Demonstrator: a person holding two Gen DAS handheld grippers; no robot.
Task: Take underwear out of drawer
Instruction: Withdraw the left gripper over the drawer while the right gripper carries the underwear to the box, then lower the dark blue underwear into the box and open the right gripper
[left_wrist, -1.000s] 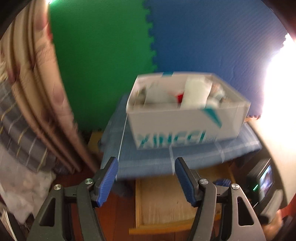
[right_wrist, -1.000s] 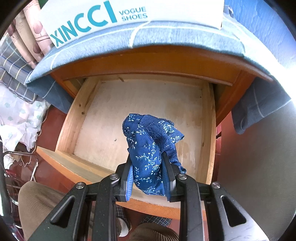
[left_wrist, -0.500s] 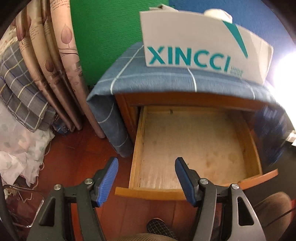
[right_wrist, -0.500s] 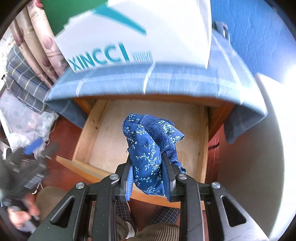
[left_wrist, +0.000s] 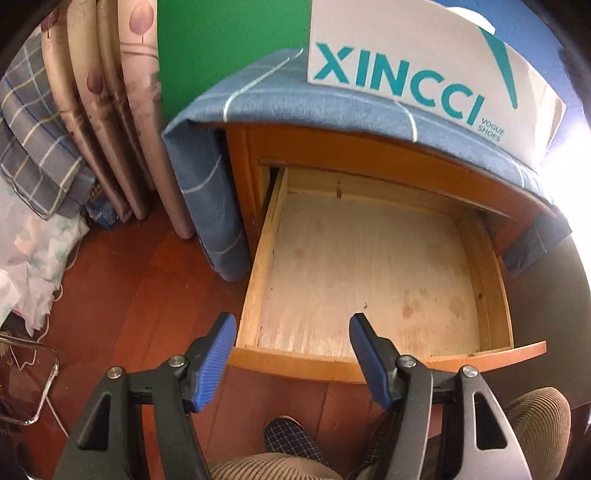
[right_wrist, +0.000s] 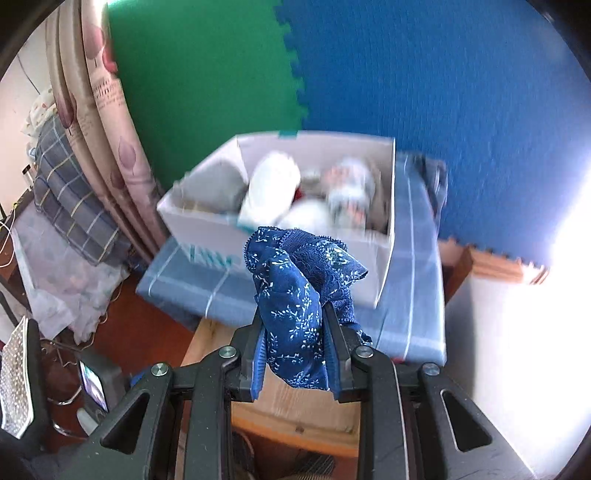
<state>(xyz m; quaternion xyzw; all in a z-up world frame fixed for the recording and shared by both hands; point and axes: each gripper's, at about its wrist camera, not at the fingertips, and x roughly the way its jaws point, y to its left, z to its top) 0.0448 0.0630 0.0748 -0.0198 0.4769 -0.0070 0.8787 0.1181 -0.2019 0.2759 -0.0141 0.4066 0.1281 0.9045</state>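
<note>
Underwear (right_wrist: 291, 306) pinched between right tool (right_wrist: 295, 354) fingers — drawer (left_wrist: 369, 266) below, left tool (left_wrist: 291, 350) agape

Motion-blurred shoe box (right_wrist: 280, 221) contents; underwear (right_wrist: 299, 295) lower end between jaws.

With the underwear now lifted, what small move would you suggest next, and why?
Probably carry the right gripper forward and release the blue underwear into the white shoe box: it is clamped clear of the drawer, which looks bare.
</note>
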